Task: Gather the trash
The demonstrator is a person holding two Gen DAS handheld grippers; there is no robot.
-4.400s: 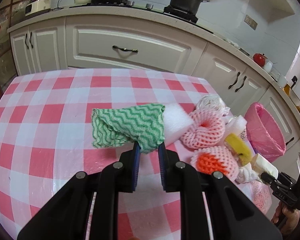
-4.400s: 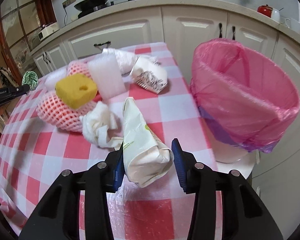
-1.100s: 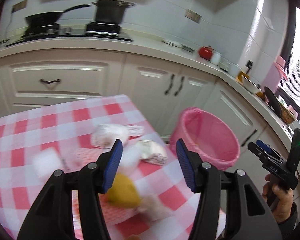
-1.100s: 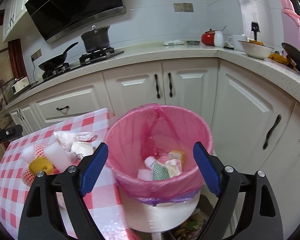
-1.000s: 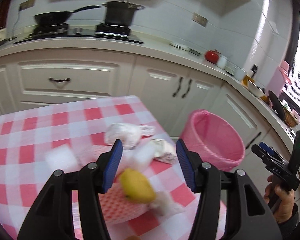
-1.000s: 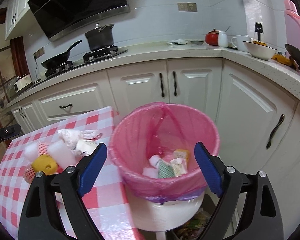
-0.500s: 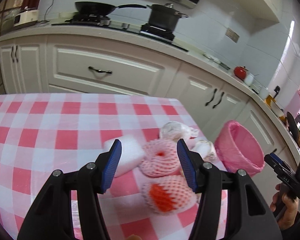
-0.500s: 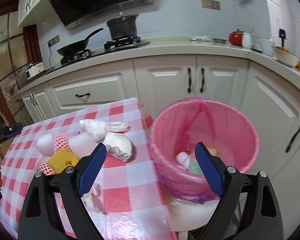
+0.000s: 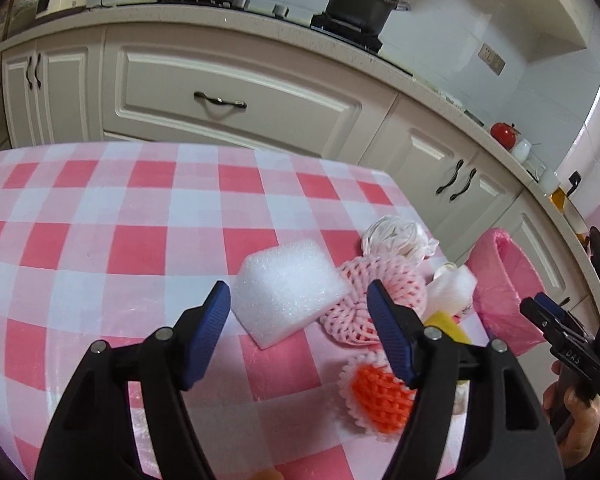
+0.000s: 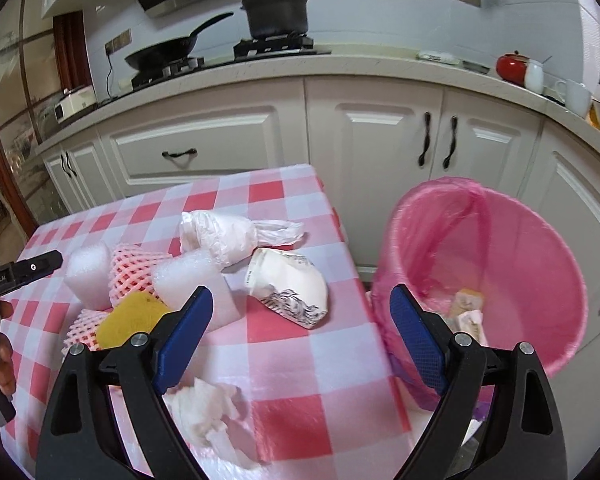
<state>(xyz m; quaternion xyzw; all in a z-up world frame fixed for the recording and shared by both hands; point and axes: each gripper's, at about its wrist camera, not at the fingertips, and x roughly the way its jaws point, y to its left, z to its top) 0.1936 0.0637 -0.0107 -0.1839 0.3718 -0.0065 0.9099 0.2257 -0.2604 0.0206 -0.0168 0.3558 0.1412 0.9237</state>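
Opening as you go, your left gripper (image 9: pixel 298 314) has its blue fingers (image 9: pixel 208 332) spreading above the white foam block (image 9: pixel 288 294), nothing pinched between them. Your right gripper (image 10: pixel 300 330) hangs wide and empty over the red-and-white checked surface (image 10: pixel 300 364), the crumpled white paper cup (image 10: pixel 288 286) just ahead of it. The pink-lined trash bin (image 10: pixel 540 280) stands beside the surface's edge, scraps already inside. Pink foam fruit nets (image 9: pixel 374 294) and a yellow sponge (image 10: pixel 130 320) lie clustered near the block.
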